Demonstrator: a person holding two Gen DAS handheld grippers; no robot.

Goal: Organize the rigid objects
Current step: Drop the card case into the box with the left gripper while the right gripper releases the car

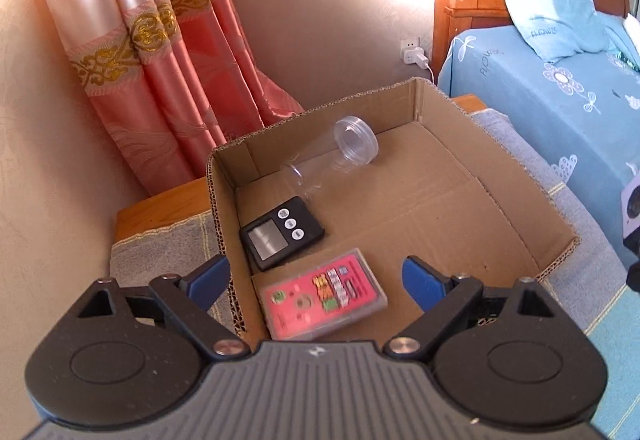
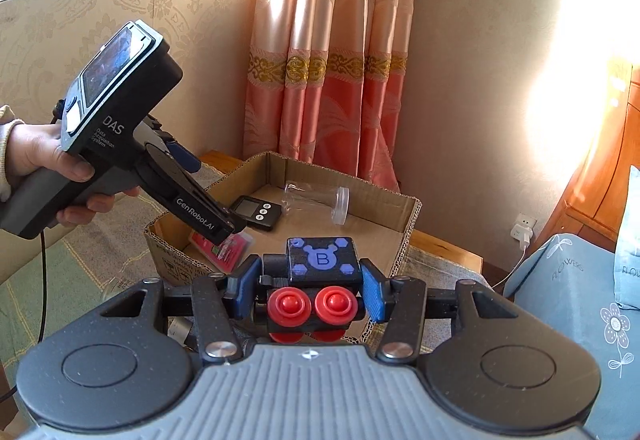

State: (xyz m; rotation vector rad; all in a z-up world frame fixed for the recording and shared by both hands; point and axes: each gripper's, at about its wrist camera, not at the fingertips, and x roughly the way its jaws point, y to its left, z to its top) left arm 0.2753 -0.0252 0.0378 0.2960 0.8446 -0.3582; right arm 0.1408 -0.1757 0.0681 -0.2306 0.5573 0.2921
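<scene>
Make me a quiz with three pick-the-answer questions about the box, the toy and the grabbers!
1. Where is the clear jar?
A. Inside the cardboard box, lying on its side
B. On the bed
C. Standing upright on the cloth

2. What colour are the round buttons on the black toy?
A. Green
B. Red
C. Yellow

3. What is the left gripper doing?
A. Squeezing the pink case
B. Holding the jar
C. Open, holding nothing

Answers: 1 A, the jar lies on the box floor by the black timer. 2 B, two red buttons face the camera. 3 C, its blue fingers stand apart above the pink case; the right gripper holds the toy.
</scene>
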